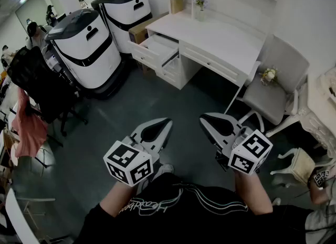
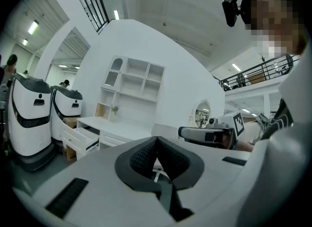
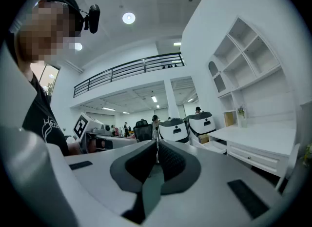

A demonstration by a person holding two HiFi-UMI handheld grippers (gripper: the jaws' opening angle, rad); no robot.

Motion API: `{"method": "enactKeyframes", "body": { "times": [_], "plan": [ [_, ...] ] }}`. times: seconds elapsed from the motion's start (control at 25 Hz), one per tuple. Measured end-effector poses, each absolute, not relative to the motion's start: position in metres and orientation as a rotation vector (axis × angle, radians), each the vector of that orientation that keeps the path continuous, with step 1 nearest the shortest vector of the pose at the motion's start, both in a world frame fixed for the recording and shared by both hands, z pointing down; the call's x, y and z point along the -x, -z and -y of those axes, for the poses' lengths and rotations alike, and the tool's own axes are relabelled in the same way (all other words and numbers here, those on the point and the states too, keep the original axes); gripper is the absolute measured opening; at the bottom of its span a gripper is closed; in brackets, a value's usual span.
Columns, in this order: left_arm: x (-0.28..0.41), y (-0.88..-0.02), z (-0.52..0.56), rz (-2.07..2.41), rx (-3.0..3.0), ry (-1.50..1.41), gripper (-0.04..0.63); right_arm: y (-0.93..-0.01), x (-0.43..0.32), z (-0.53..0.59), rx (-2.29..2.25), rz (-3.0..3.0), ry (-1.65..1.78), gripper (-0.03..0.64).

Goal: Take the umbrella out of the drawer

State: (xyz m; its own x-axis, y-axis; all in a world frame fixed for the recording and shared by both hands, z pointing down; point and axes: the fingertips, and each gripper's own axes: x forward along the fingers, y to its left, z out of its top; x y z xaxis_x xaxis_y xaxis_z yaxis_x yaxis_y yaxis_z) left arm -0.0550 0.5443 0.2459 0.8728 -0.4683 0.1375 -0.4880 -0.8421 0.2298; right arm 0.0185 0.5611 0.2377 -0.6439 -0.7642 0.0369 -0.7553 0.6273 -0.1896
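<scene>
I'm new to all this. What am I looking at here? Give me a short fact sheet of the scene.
Place: room with a white desk
Open part: one drawer at the desk's left end is pulled out; contents not visible from here
Umbrella: not in sight
Left gripper: shut, empty, held in the air
Right gripper: shut, empty, beside the left one
Reach: both grippers are well short of the desk
Nearby: two white machines left of the desk, a grey chair to its right

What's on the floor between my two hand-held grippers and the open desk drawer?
Nothing: the head view shows only bare grey floor up to the open drawer.
</scene>
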Motion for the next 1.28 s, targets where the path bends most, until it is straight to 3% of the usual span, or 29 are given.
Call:
{"method": "enactKeyframes", "body": {
  "times": [0.76,1.28],
  "plan": [
    [0.042,-0.242,-0.532,0.681,-2.794,-0.116,0.02,-0.234,-0.031,-0.549,1.31,-2.761,0.279,0.048],
    [0.039,-0.272,-0.409,0.683,-2.745,-0.126,0.02,-0.264,-0.039,-0.425,1.311,-2.74,0.362,0.049]
  ]
}}
